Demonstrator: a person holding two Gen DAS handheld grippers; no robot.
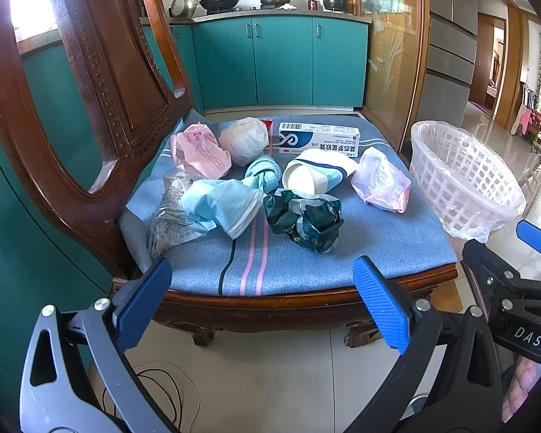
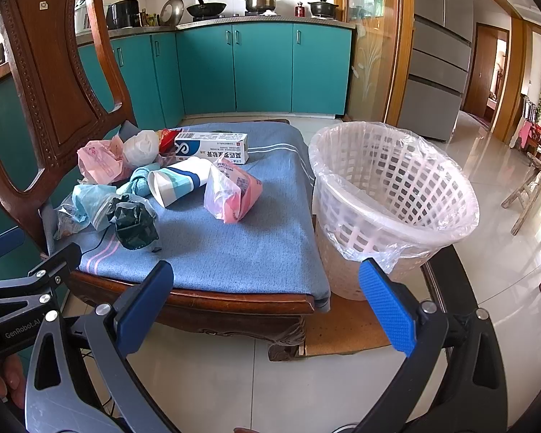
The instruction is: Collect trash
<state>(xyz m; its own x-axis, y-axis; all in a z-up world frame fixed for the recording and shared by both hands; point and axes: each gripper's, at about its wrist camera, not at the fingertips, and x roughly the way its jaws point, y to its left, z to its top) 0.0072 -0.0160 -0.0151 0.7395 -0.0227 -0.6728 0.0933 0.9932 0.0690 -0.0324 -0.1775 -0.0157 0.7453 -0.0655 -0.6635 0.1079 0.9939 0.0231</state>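
Several pieces of trash lie on the blue chair cushion (image 1: 360,241): a dark green crumpled bag (image 1: 304,218), a paper cup on its side (image 1: 312,175), a pink-and-clear bag (image 1: 380,180), a white-and-blue medicine box (image 1: 319,139), a white wad (image 1: 244,140), a pink wrapper (image 1: 198,151) and a light blue bag (image 1: 221,204). The white lined waste basket (image 2: 389,195) stands right of the chair. My left gripper (image 1: 263,306) is open and empty before the chair's front edge. My right gripper (image 2: 267,310) is open and empty, low between chair and basket.
The wooden chair back (image 1: 90,90) rises at the left. Teal kitchen cabinets (image 1: 281,61) stand behind, a fridge (image 2: 440,50) at the right. A black cable (image 1: 155,397) lies on the tiled floor. A cardboard piece (image 2: 346,328) lies under the basket.
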